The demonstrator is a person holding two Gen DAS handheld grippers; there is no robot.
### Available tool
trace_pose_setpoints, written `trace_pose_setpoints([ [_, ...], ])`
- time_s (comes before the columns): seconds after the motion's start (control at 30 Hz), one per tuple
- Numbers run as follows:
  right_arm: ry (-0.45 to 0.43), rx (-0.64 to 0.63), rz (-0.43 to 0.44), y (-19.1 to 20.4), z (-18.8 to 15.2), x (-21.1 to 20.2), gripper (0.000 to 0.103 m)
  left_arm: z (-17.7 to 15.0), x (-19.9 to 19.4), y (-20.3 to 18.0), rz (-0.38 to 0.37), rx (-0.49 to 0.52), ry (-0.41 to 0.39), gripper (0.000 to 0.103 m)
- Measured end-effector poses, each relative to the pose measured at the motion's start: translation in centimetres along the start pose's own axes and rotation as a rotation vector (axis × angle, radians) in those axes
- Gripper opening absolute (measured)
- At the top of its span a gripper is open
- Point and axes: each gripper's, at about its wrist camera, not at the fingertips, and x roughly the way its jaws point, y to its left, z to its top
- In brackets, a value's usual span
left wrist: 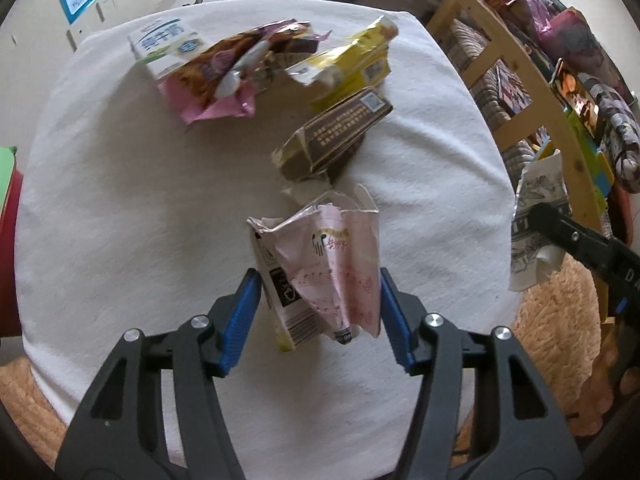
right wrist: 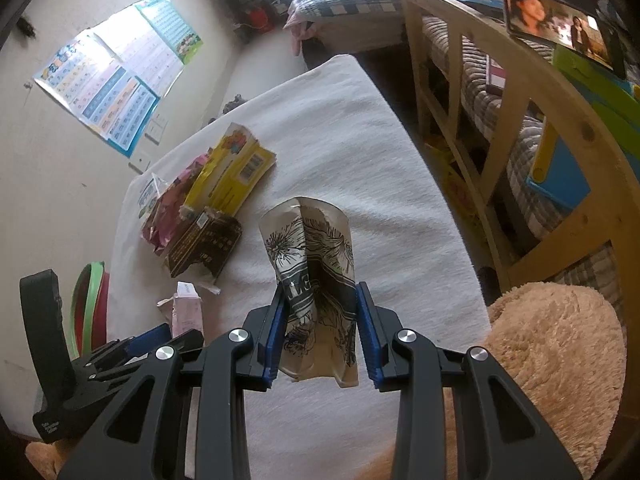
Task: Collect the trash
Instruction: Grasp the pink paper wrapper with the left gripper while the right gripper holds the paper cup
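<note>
My left gripper point(left wrist: 320, 304) is shut on a crushed pink and white carton point(left wrist: 324, 276), held above the white cloth-covered table point(left wrist: 120, 220). My right gripper point(right wrist: 320, 332) is shut on a crumpled black-and-white printed paper cup point(right wrist: 312, 272); it also shows at the right edge of the left wrist view point(left wrist: 532, 232). On the table lie a brown box point(left wrist: 336, 132), a yellow box point(left wrist: 356, 64), a pink snack wrapper point(left wrist: 224, 76) and a white and blue carton point(left wrist: 164, 46). The pink carton point(right wrist: 186, 308) and the left gripper point(right wrist: 148, 340) show in the right wrist view.
A wooden bed frame point(left wrist: 516, 80) with bedding and books stands right of the table. A red and green bin point(right wrist: 90, 304) sits on the floor at the left. A tan fluffy rug point(right wrist: 560, 352) lies at the near right. Posters point(right wrist: 116, 84) hang on the wall.
</note>
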Motion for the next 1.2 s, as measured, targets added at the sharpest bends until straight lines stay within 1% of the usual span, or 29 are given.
trace_pose_setpoints([
  [0.1, 0.001, -0.014, 0.001, 0.4, -0.2, 0.0, 0.033, -0.1, -0.2, 0.4, -0.016, -0.023, -0.007, 0.060],
  [0.3, -0.001, -0.023, -0.003, 0.7, -0.3, 0.0, 0.033, -0.3, -0.8, 0.0, -0.030, -0.006, -0.026, 0.065],
  [0.5, 0.004, -0.031, -0.004, 1.0, -0.4, 0.1, 0.033, -0.1, -0.9, 0.7, -0.046, -0.043, -0.029, 0.066],
  [0.6, 0.008, -0.034, -0.002, 1.0, -0.4, 0.2, 0.033, -0.3, -0.5, 0.8, -0.058, -0.049, -0.001, 0.072],
  [0.67, 0.011, -0.034, 0.000, 1.0, -0.5, 0.3, 0.033, -0.5, -0.5, 0.9, -0.072, -0.054, 0.010, 0.073],
  [0.8, 0.015, -0.032, 0.002, 1.1, -0.5, 0.4, 0.033, -1.1, -0.7, 1.3, -0.083, -0.062, 0.022, 0.082],
  [0.93, 0.016, -0.033, 0.002, 1.0, -0.5, 0.4, 0.033, -1.5, -1.3, 2.0, -0.089, -0.091, 0.004, 0.082],
  [1.07, 0.024, -0.042, 0.000, 1.3, -0.7, 0.7, 0.033, -1.4, -1.5, 2.5, -0.090, -0.117, -0.013, 0.082],
  [1.2, 0.029, -0.058, 0.000, 1.9, -0.9, 0.9, 0.033, -0.7, -1.1, 2.1, -0.089, -0.108, -0.025, 0.082],
])
